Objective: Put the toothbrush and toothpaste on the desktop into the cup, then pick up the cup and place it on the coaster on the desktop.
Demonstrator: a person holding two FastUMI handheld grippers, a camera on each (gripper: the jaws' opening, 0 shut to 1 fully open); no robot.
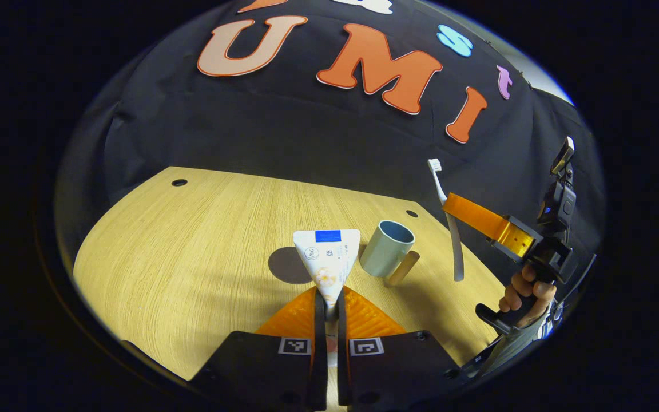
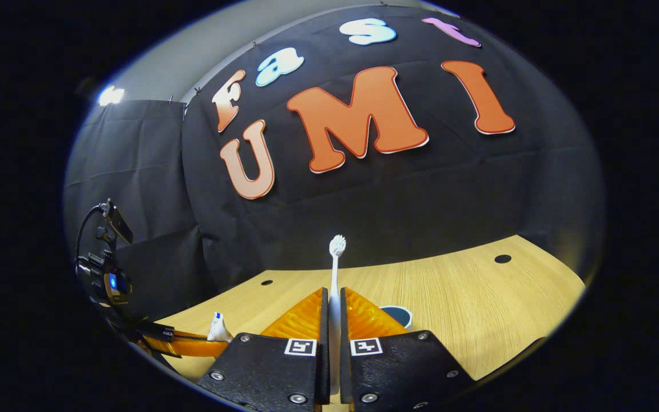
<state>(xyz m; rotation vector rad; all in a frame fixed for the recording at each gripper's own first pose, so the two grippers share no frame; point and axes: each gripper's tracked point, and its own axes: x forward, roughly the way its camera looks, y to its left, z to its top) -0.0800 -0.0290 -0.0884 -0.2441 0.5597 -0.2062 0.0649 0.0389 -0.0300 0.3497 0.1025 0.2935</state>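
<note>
Clamping the toothpaste (image 1: pixel 328 260) in the left gripper (image 1: pixel 329 306), both fingers pressing on its narrow cap end, flat tail pointing forward, lifted clear of the desk (image 1: pixel 192 252). Sitting just past it, slightly right: the cup (image 1: pixel 388 247), upright on the desk, mouth open, handle sticking out toward the near right. Peeking out dark from behind the tube, a round patch (image 1: pixel 286 266), probably the coaster, hard to confirm. Hovering farther right, the right gripper (image 1: pixel 456 213), pinched tight on the toothbrush (image 1: pixel 448 223), bristles up, tail hanging above the desk beside the cup, a hand (image 1: pixel 527 292) gripping the handle below. Risking a collision here, with both items converging on one small mouth. Risking a tip too, if the wide tube tail catches the rim. Needing one insertion at a time, probably.
</note>
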